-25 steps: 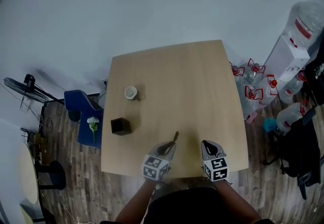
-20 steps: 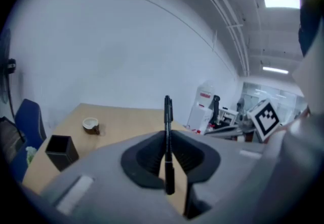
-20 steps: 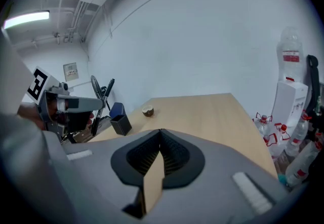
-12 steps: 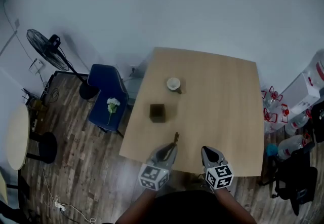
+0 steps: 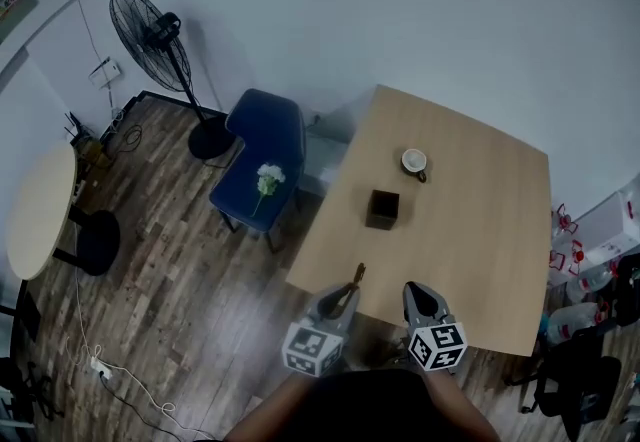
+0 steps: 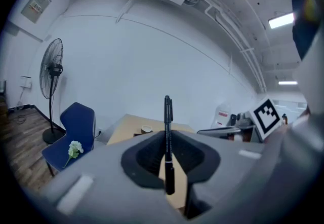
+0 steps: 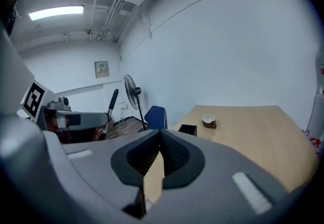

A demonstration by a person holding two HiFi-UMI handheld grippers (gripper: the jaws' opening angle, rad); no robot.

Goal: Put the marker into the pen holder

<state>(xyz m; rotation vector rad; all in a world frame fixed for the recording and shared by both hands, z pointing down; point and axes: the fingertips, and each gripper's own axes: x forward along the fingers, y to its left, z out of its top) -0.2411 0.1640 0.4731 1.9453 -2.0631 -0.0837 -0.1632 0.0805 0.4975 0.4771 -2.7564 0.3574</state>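
At the near edge of the worktop [image 5: 480,230], we hold the left tongs [image 5: 343,300] pinching the marker [image 6: 167,142]. The black barrel stands nearly upright, gripped low between the pads with most of its length rising free above them. The right tongs [image 5: 416,294], just beside the left, are pressed together on nothing. The pen holder [image 5: 382,208], a small dark box, sits ahead of both tongs and well apart from them, and a cup [image 5: 414,163] stands beyond it.

We judge the low grip to be the main risk. With so much barrel unsupported, a quick reach forward or a turn of the wrist could swing the marker in the pads or let it slip out. The holder looks light and has a narrow mouth, so an off-centre descent could catch its rim and tip or shove it toward the cup. A drop close to the tongs could roll off the worktop's edge to the floor. The holder is too small in the head view for us to tell whether it is empty.
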